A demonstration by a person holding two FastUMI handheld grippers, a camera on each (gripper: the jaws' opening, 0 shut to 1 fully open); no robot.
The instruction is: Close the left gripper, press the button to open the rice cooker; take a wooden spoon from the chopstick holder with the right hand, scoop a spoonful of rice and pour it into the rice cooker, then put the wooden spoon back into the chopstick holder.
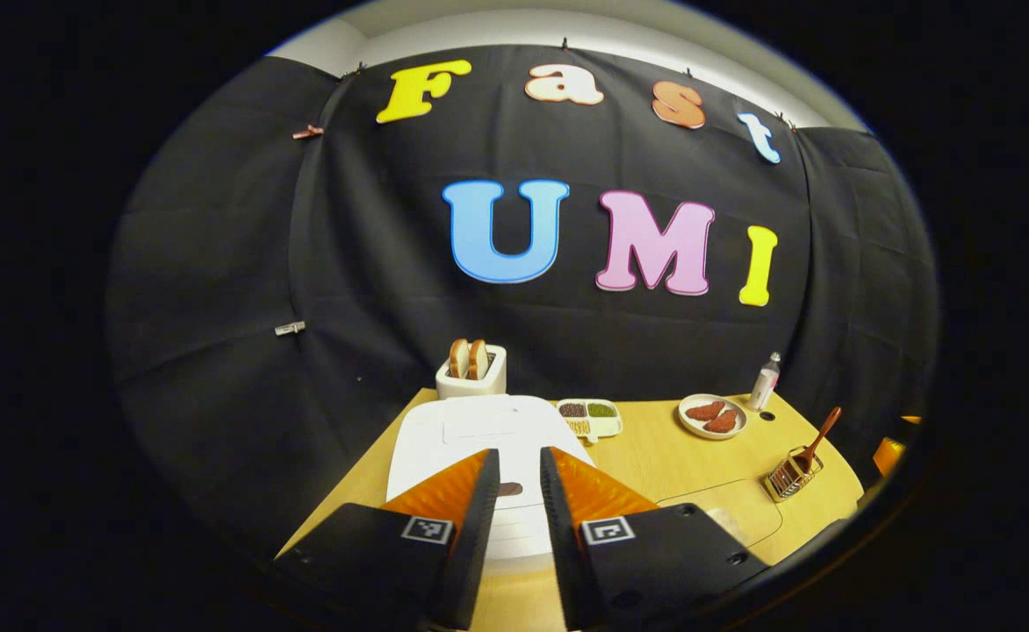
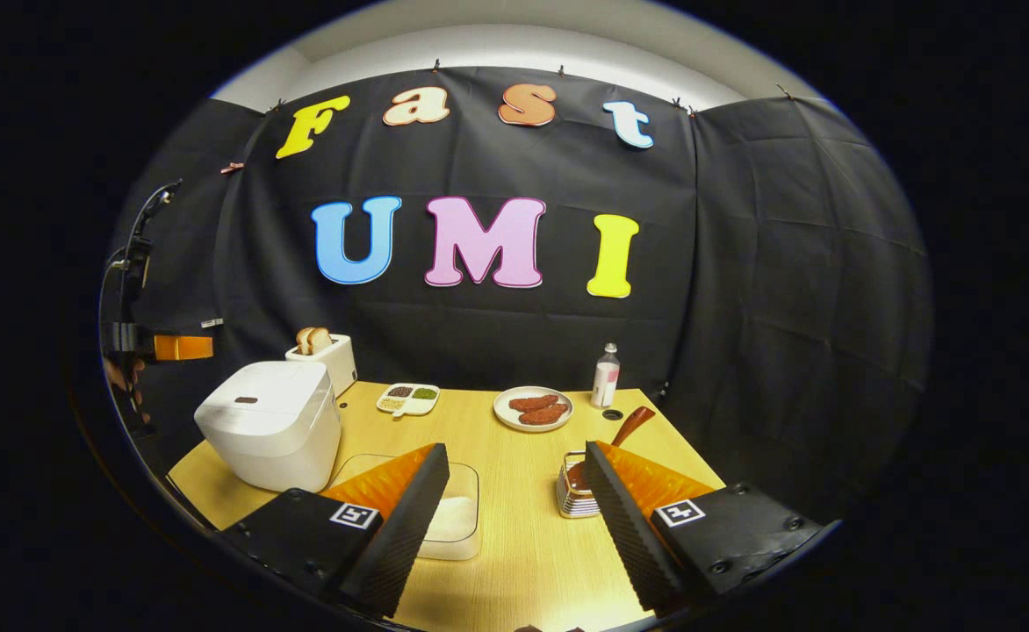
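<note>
**Both grippers above bench, lid closed**

The left gripper (image 1: 519, 465) hovers over the closed white rice cooker (image 2: 270, 423), fingers nearly together with a narrow gap, gripping nothing. The right gripper (image 2: 514, 491) is wide open above the bare wooden bench (image 2: 523, 544). The wooden spoon (image 2: 630, 427) stands tilted in the wire chopstick holder (image 2: 572, 496). A clear rice container (image 2: 457, 518) sits beside the rice cooker.

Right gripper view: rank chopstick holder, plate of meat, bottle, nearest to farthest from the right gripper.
From the right gripper:
1. Chopstick holder, just inside its right finger, wooden spoon standing in it.
2. Plate of meat, mid-table, ahead.
3. Bottle, back edge by the wall, slightly right.
</note>
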